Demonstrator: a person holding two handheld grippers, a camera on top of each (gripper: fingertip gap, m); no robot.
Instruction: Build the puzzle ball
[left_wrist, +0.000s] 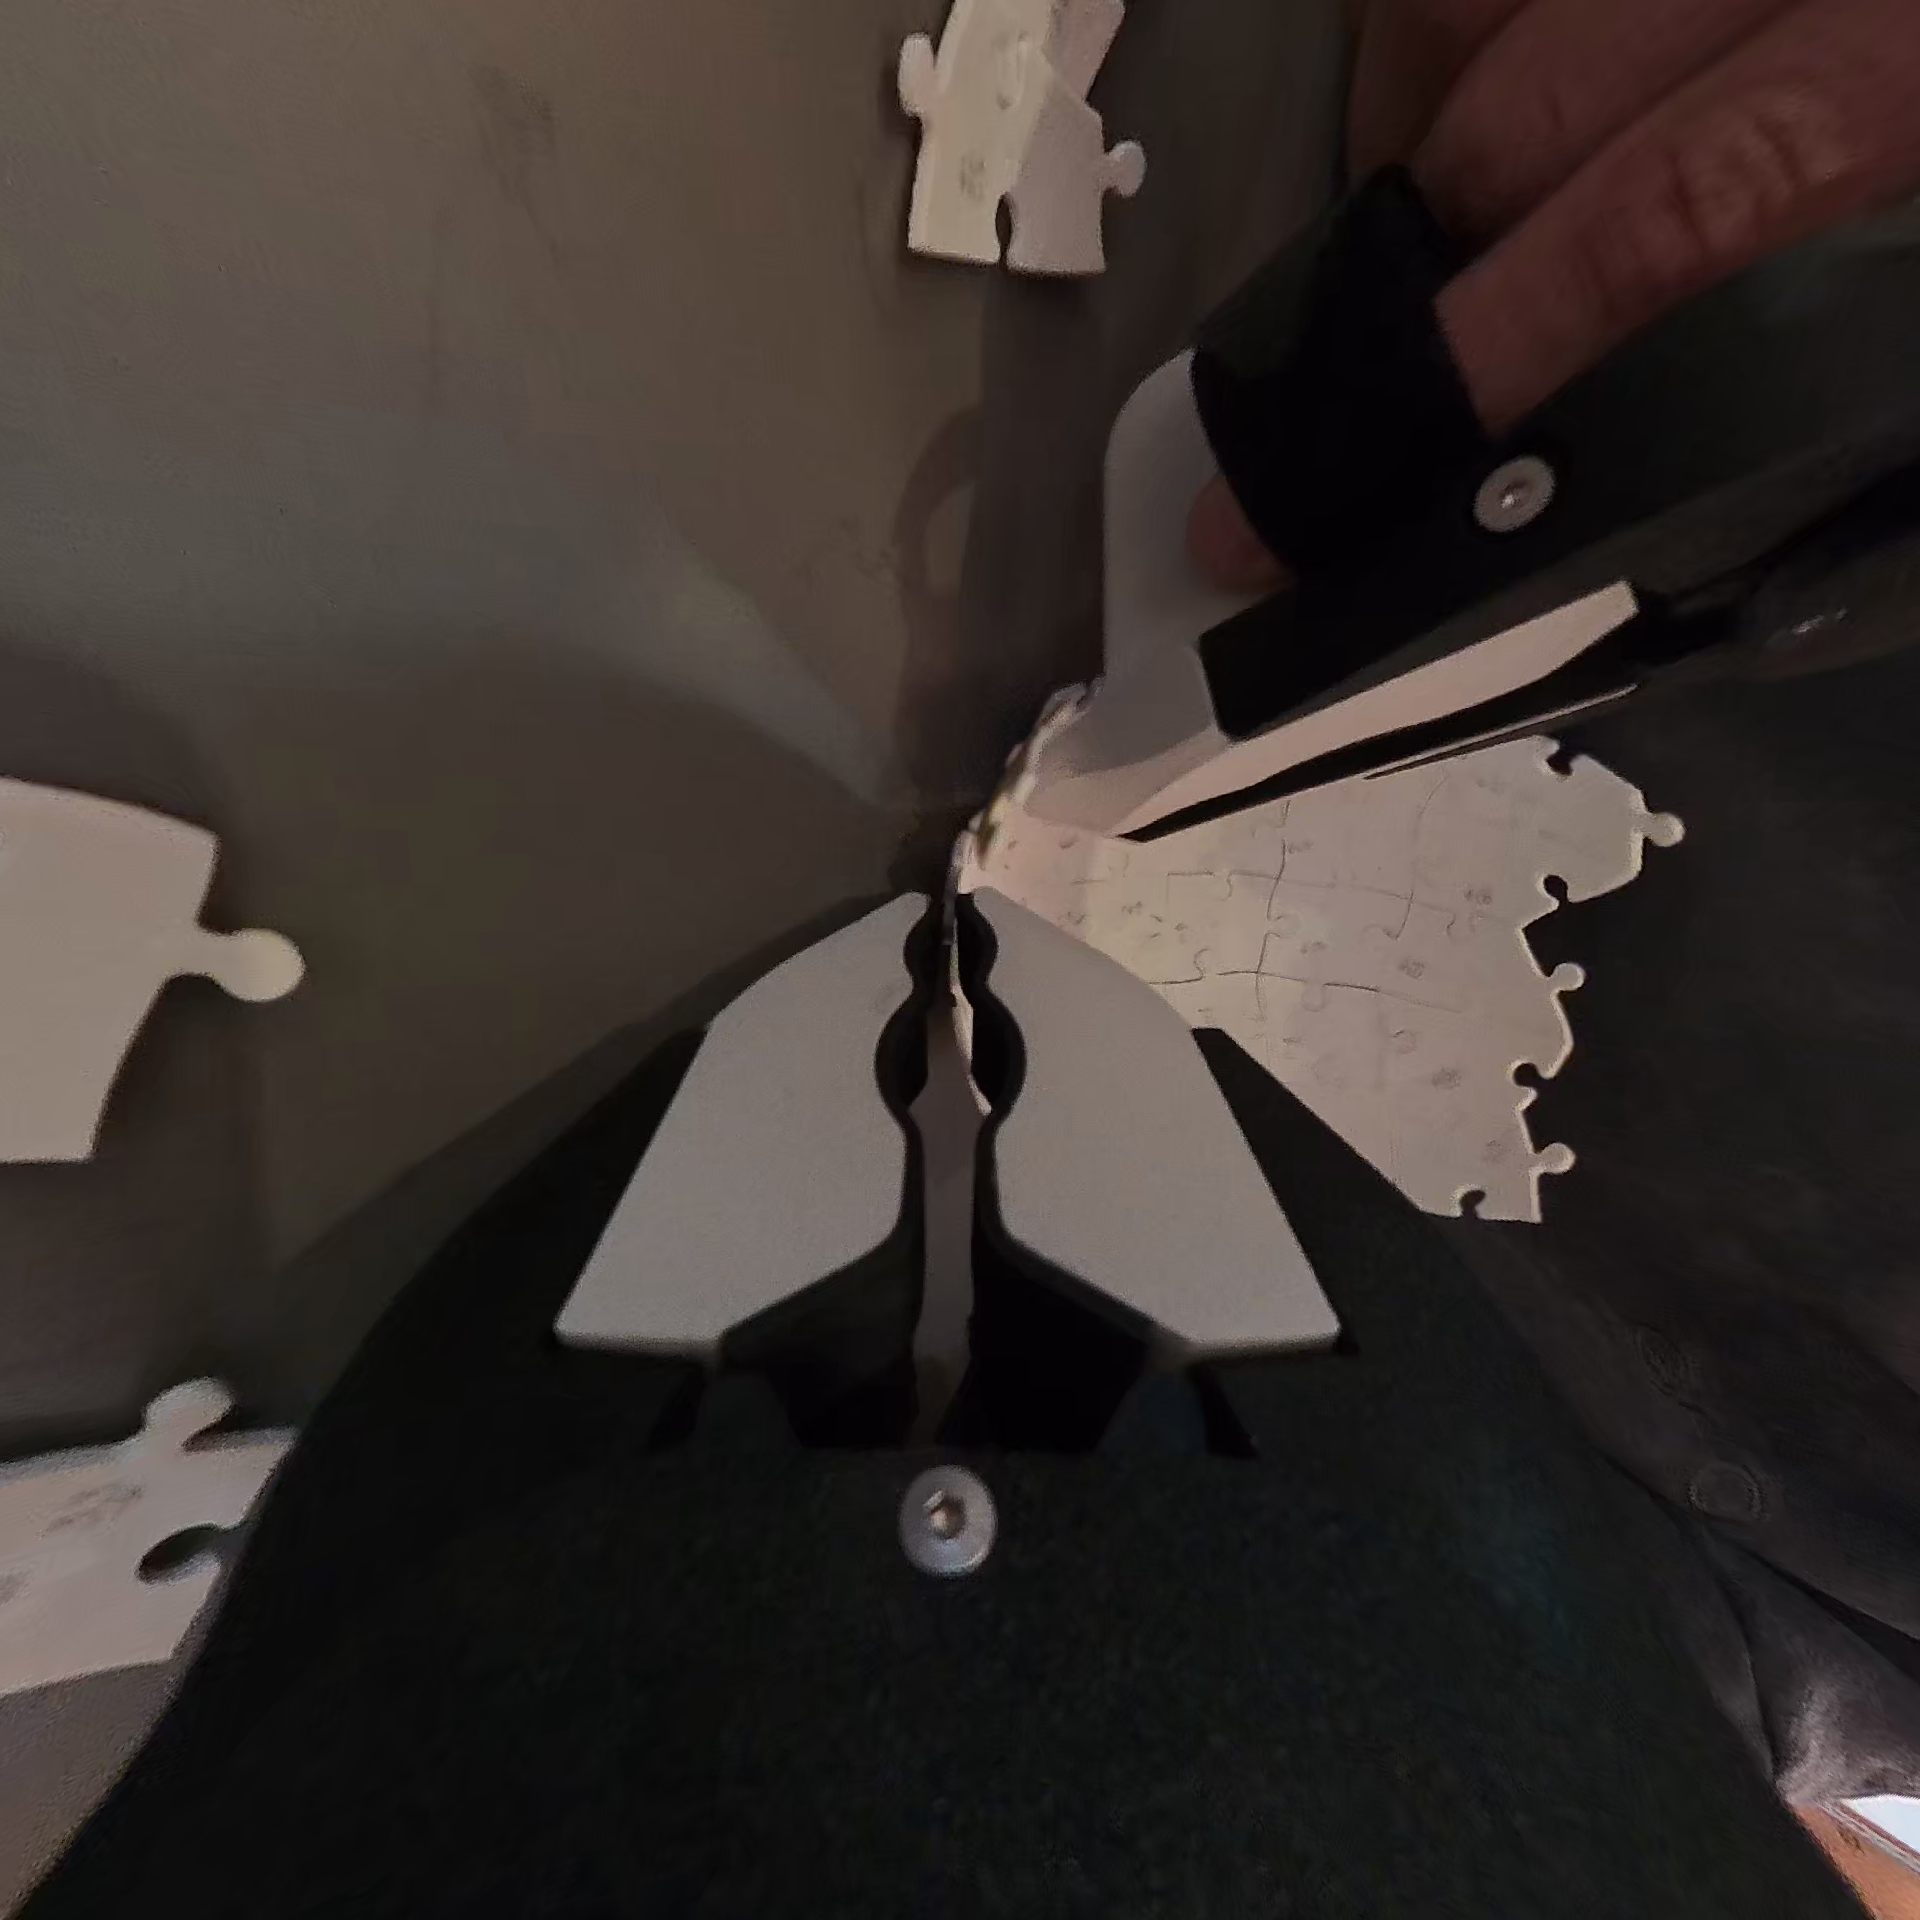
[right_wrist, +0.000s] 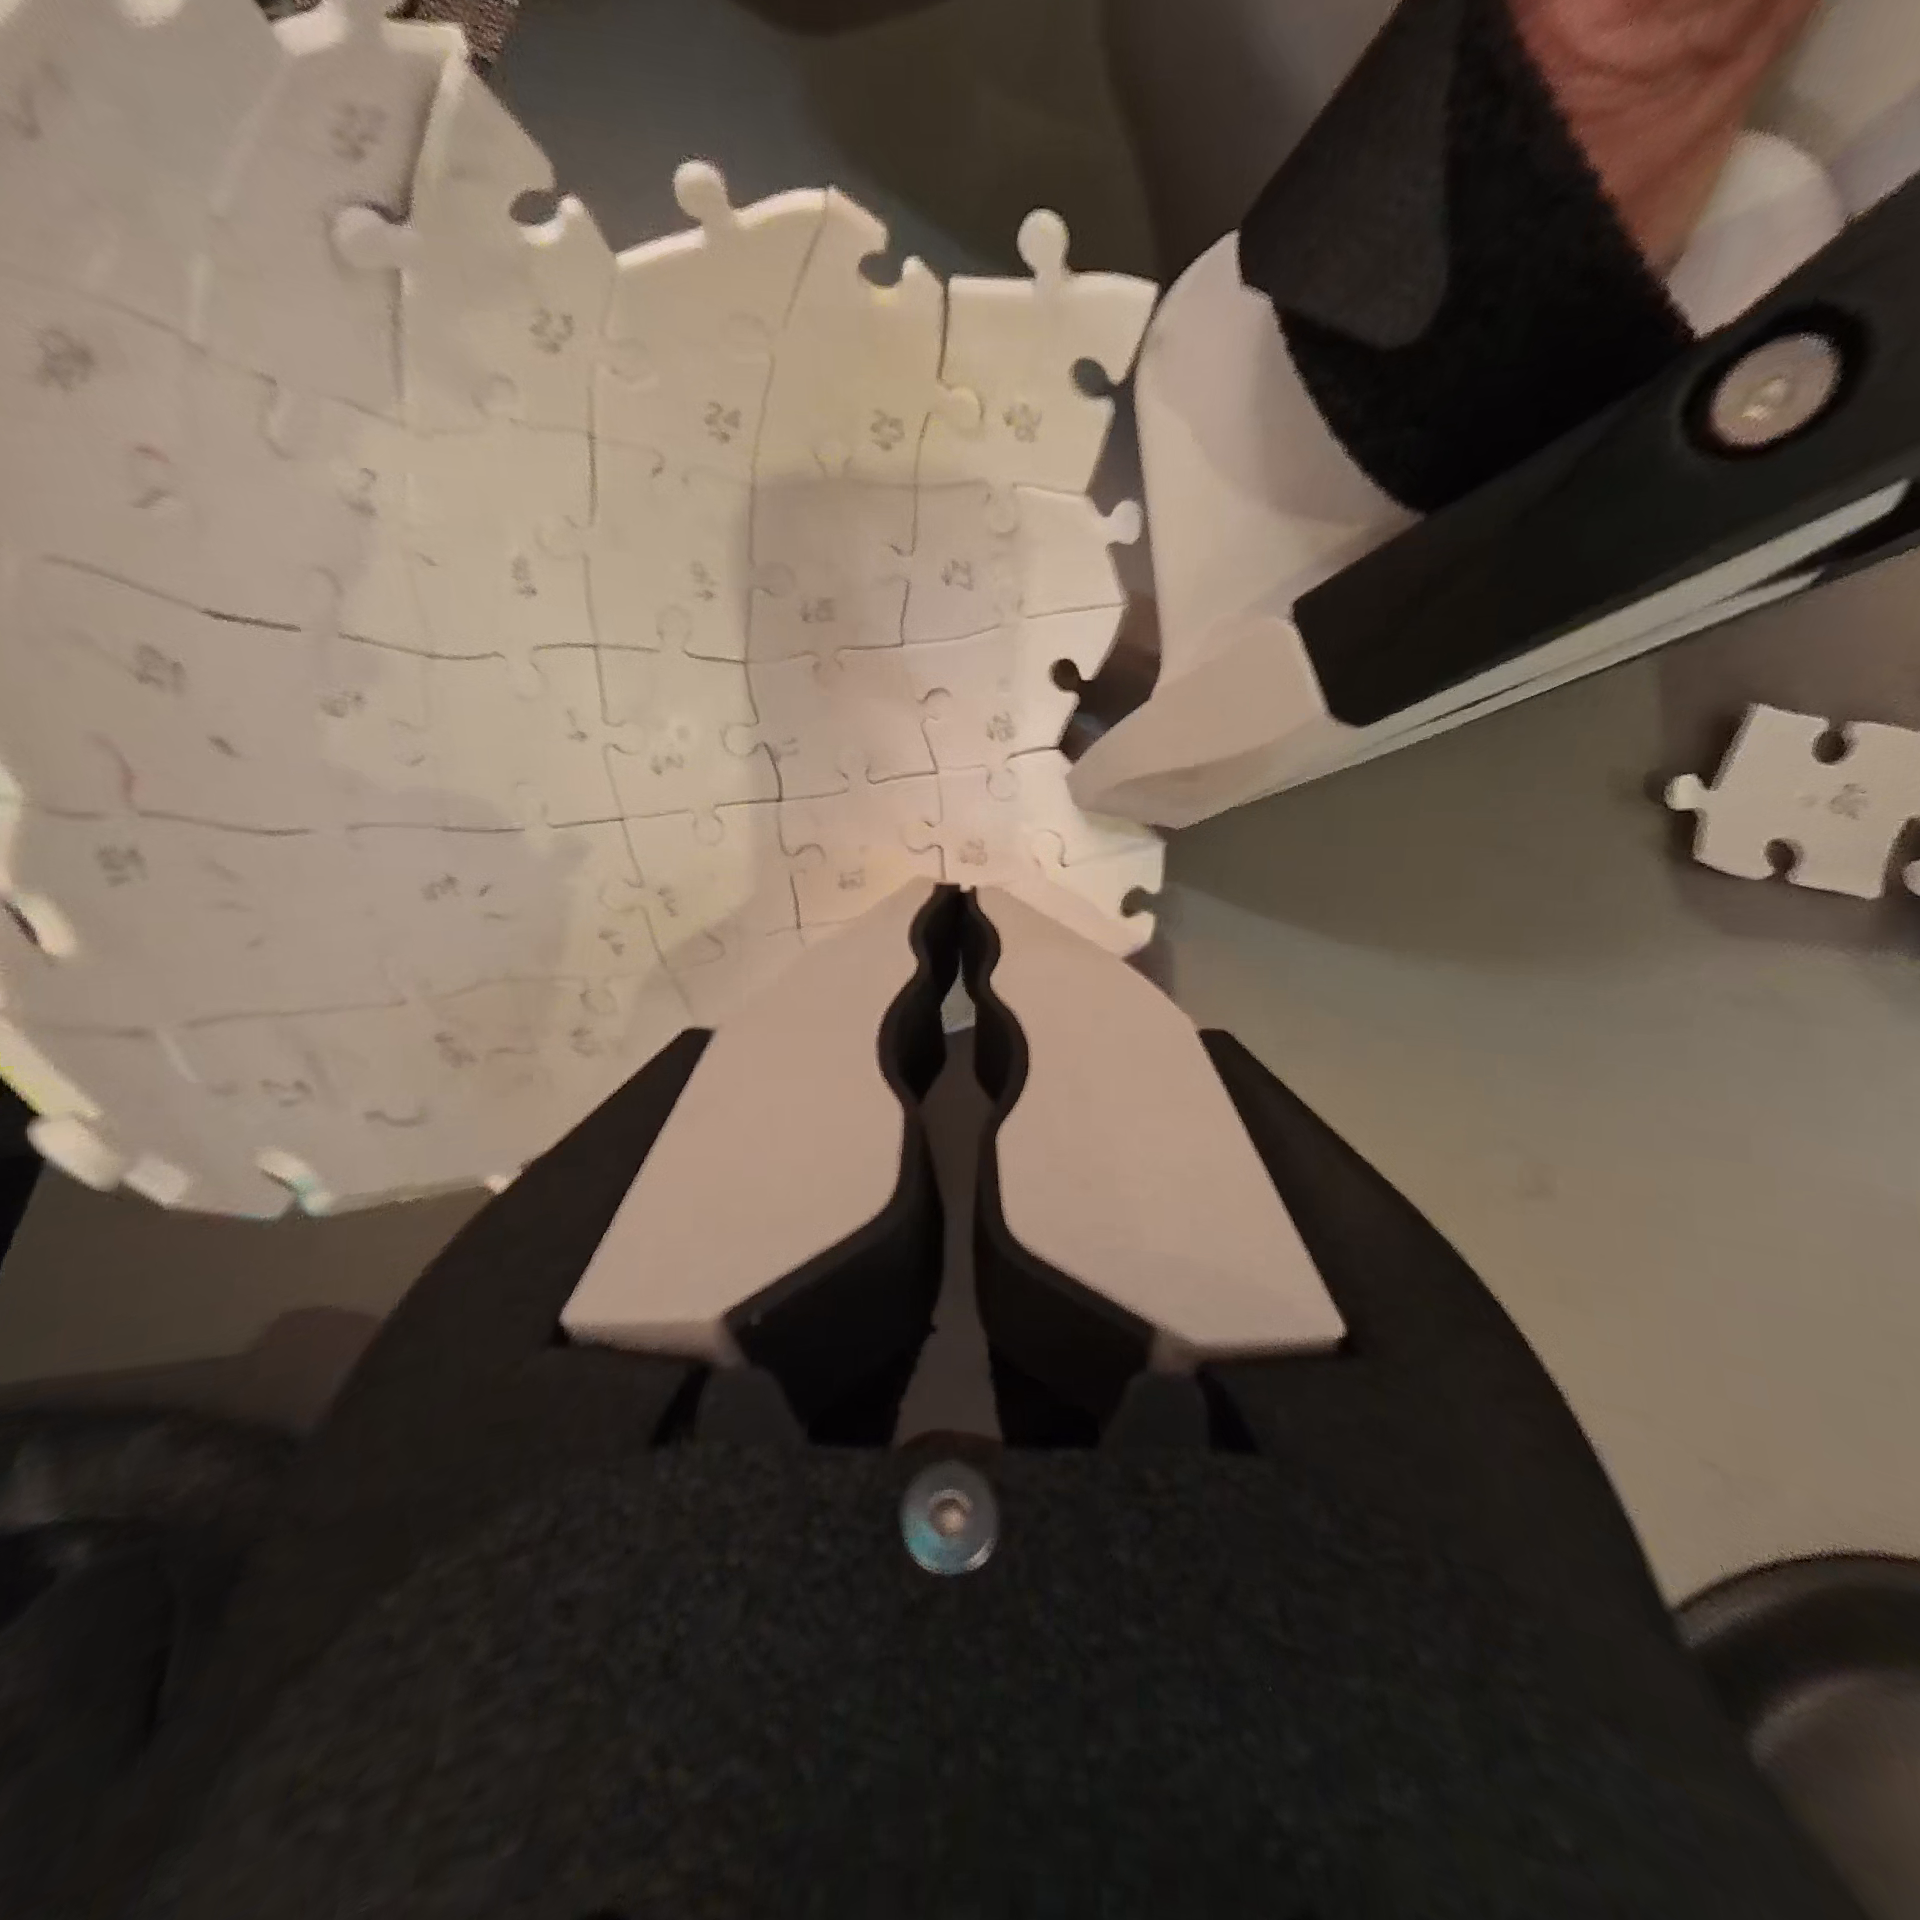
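The half-built puzzle ball (right_wrist: 520, 623) is a curved white shell of several joined pieces with pencil marks on its inside. In the left wrist view it (left_wrist: 1351, 987) shows nearly edge-on, to the right of my fingers. My left gripper (left_wrist: 951, 920) is shut on the shell's rim. My right gripper (right_wrist: 956, 896) is shut on the rim too, close beside it. Each gripper shows in the other's view, coming in from the upper right: the right gripper (left_wrist: 1101, 821) and the left gripper (right_wrist: 1091, 784), tips at the shell's edge.
Loose white puzzle pieces lie on the grey table (left_wrist: 468, 468): one at the top (left_wrist: 1018, 135), one at the left (left_wrist: 104, 966), one at the lower left (left_wrist: 104, 1538). In the right wrist view one piece (right_wrist: 1808, 821) lies right of the shell. A hand (left_wrist: 1662, 208) holds the right gripper. My left and right fingertips are right by each other.
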